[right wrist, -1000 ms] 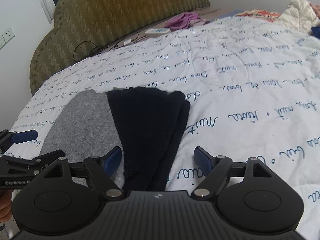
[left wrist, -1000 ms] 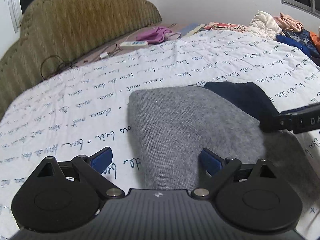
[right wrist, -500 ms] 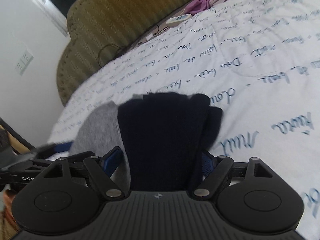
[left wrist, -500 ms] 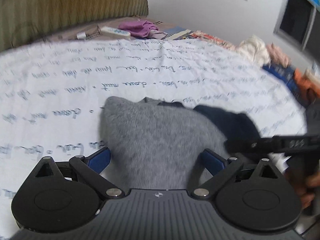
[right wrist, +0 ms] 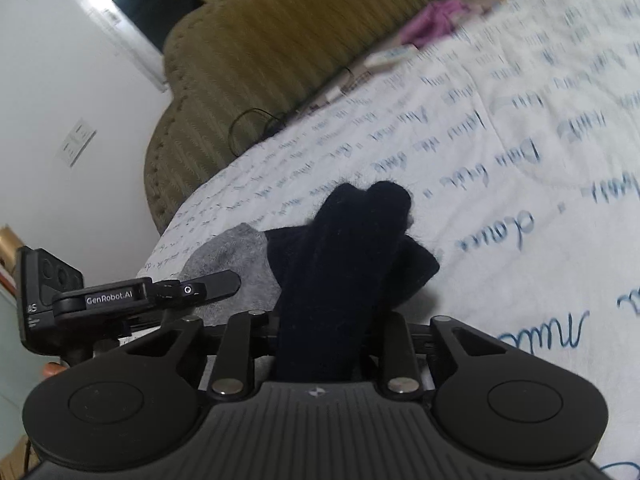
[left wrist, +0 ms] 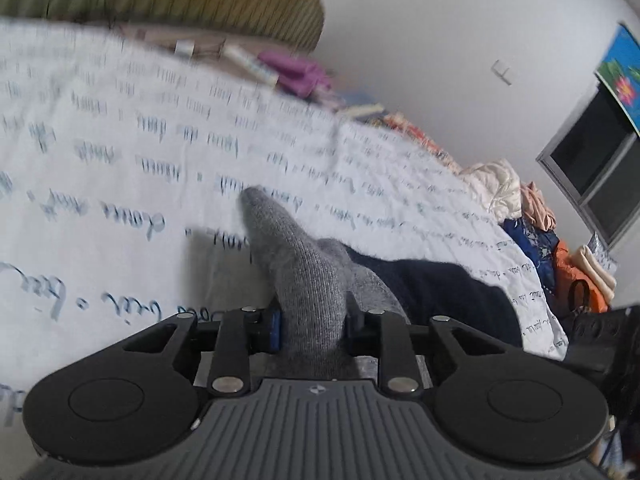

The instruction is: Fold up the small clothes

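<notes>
A knit garment, half grey [left wrist: 308, 272] and half dark navy [left wrist: 436, 292], lies on a white bedspread [left wrist: 120, 184] with blue script. My left gripper [left wrist: 314, 326] is shut on the near edge of the grey part, which bunches up between the jaws. My right gripper [right wrist: 326, 326] is shut on the near edge of the navy part [right wrist: 348, 248], which stands up in a ridge. The grey part [right wrist: 236, 256] lies to its left. The left gripper [right wrist: 192, 286] shows from the side in the right wrist view.
An olive padded headboard [right wrist: 288, 40] stands at the far end of the bed. A purple cloth [left wrist: 296, 76] and a remote [left wrist: 248, 60] lie near it. A heap of clothes [left wrist: 532, 216] sits at the bed's right edge, below a dark window [left wrist: 596, 168].
Both grippers have gone from open to shut, each pinching the near edge of the garment. The cloth has bunched into raised ridges, and both views have tilted.
</notes>
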A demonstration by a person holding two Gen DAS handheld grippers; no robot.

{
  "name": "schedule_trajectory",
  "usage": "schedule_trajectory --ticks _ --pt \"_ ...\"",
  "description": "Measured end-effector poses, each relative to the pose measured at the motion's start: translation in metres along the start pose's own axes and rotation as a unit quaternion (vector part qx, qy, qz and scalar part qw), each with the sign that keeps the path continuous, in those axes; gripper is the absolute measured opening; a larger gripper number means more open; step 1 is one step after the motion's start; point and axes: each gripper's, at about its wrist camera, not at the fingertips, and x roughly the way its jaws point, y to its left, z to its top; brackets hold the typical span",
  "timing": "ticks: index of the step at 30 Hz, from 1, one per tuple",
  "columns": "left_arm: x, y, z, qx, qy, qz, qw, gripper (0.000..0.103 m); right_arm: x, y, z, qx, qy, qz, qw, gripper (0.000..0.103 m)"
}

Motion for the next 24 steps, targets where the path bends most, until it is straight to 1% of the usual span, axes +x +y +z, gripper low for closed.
schedule_trajectory --ticks 2,4,5,7,8,10,11,12,13,14,15,16,18,20,21,22,23,24 --pt "-0.014 -0.006 0.003 0.012 -0.022 0.002 0.9997 0.026 -0.006 0.012 0.007 -0.018 -0.013 0.009 1.000 0.022" --pt "-0.018 -0.010 0.011 0.027 -0.038 0.018 0.9987 0.027 -0.005 0.020 0.016 -0.035 -0.027 0.007 0.999 0.022" --pt "-0.015 -0.013 0.016 0.038 -0.042 0.029 0.9980 0.028 -0.001 0.022 0.021 -0.037 -0.029 -0.002 0.999 0.022" --pt "0.000 -0.015 0.023 0.050 -0.027 0.052 0.9970 0.035 0.018 0.016 0.031 -0.024 -0.009 -0.028 0.999 0.022" --pt "0.009 -0.015 0.025 0.056 -0.012 0.071 0.9959 0.042 0.028 0.011 0.031 -0.017 0.007 -0.049 0.999 0.026" --pt "0.017 -0.019 0.022 0.070 0.003 0.126 0.9896 0.045 0.041 0.006 0.027 -0.022 0.028 -0.116 0.993 0.037" --pt "0.014 -0.022 0.018 0.081 0.002 0.134 0.9876 0.055 0.039 0.007 0.023 -0.033 0.023 -0.143 0.989 0.057" --pt "0.006 -0.022 0.014 0.088 -0.002 0.129 0.9878 0.073 0.030 0.009 0.018 -0.043 0.012 -0.161 0.986 0.075" --pt "-0.003 -0.024 0.009 0.091 -0.009 0.124 0.9881 0.082 0.019 0.011 0.014 -0.053 0.000 -0.176 0.983 0.077" --pt "-0.014 -0.027 0.003 0.095 -0.020 0.129 0.9869 0.092 0.007 0.015 0.010 -0.060 -0.007 -0.189 0.980 0.077" --pt "-0.026 -0.031 -0.004 0.103 -0.033 0.140 0.9842 0.094 -0.006 0.017 0.006 -0.065 -0.010 -0.198 0.978 0.077" --pt "-0.036 -0.037 -0.012 0.116 -0.040 0.151 0.9809 0.095 -0.019 0.020 -0.001 -0.069 -0.010 -0.198 0.978 0.077" --pt "-0.055 -0.048 -0.031 0.145 -0.035 0.164 0.9752 0.095 -0.042 0.024 -0.015 -0.063 -0.001 -0.176 0.982 0.077" --pt "-0.067 -0.056 -0.051 0.163 -0.028 0.177 0.9702 0.095 -0.055 0.026 -0.032 -0.046 0.014 -0.145 0.988 0.077" --pt "-0.070 -0.060 -0.061 0.169 -0.028 0.189 0.9669 0.096 -0.058 0.027 -0.041 -0.036 0.021 -0.138 0.990 0.077" --pt "-0.073 -0.063 -0.073 0.175 -0.031 0.206 0.9623 0.096 -0.061 0.027 -0.050 -0.031 0.028 -0.138 0.990 0.078" --pt "-0.073 -0.065 -0.083 0.185 -0.033 0.227 0.9557 0.096 -0.060 0.029 -0.060 -0.037 0.040 -0.147 0.988 0.080" --pt "-0.069 -0.067 -0.090 0.196 -0.029 0.251 0.9477 0.096 -0.056 0.033 -0.069 -0.054 0.054 -0.165 0.983 0.081"
